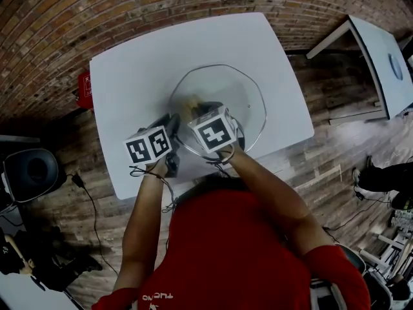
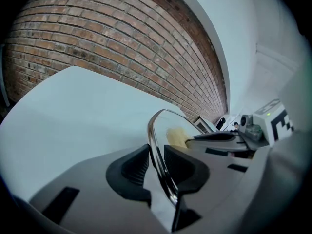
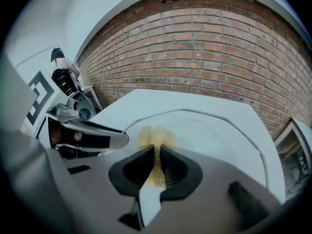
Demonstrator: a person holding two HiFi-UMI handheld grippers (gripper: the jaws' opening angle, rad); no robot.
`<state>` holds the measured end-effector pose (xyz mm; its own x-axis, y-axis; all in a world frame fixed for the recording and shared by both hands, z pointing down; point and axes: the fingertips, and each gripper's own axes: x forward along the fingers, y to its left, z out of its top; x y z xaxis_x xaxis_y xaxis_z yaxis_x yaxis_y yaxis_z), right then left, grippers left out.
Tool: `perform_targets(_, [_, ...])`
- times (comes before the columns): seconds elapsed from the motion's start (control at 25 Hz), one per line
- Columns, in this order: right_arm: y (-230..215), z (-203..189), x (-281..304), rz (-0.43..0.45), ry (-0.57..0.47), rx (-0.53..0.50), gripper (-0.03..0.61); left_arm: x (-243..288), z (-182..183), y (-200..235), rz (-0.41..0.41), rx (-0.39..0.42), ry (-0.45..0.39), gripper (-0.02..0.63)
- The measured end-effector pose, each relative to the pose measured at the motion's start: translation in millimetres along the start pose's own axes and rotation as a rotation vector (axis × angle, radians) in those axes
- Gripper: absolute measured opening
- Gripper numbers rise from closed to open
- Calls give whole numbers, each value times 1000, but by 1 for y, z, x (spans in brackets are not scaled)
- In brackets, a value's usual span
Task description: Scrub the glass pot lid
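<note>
Item, right gripper [image 3: 157,153]: jaws clenched on a yellow scrub pad [image 3: 155,135], which sticks out past the fingertips and meets the glass. The tool points steeply down. Item, left gripper [image 2: 157,156]: jaws clamped on the metal rim [image 2: 149,125] of the glass pot lid [image 1: 248,99], with the rim running edge-on between the two ribbed pads. Location of lid: over the middle of the white table [image 1: 148,57], toward its near side. Its near-left edge is in the left gripper, and the pad is on the glass just right of that hold. We cannot tell whether the far edge rests on the tabletop. Step in hand, as we judge it: scrubbing the lid's face close to the gripped edge. Handling notes: we should hold the left clamp firm and steady, since a glass lid held by a thin rim will likely pivot or slip if the scrubbing push goes sideways. We should press the pad flat and moderately, so that the pad and not the hard fingertips touches the glass. Short overlapping strokes should work from the near-left area toward the far and right parts. The two grippers sit just beside each other, so we should mind that they do not knock. Also present: a red object [image 1: 84,89] at the table's left edge, well apart.
</note>
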<state>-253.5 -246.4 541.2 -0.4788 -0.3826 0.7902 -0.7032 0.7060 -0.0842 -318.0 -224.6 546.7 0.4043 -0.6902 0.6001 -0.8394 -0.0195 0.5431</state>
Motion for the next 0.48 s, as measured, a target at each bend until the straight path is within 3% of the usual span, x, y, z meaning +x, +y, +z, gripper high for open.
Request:
perform_targets(0.24, [-76, -29, -29, -147, 61, 73, 52, -1, 2, 0, 3, -2, 3, 106])
perform_targets(0.48, [-144, -50, -66, -285, 52, 126, 53, -1, 1, -2, 5, -2, 5, 106])
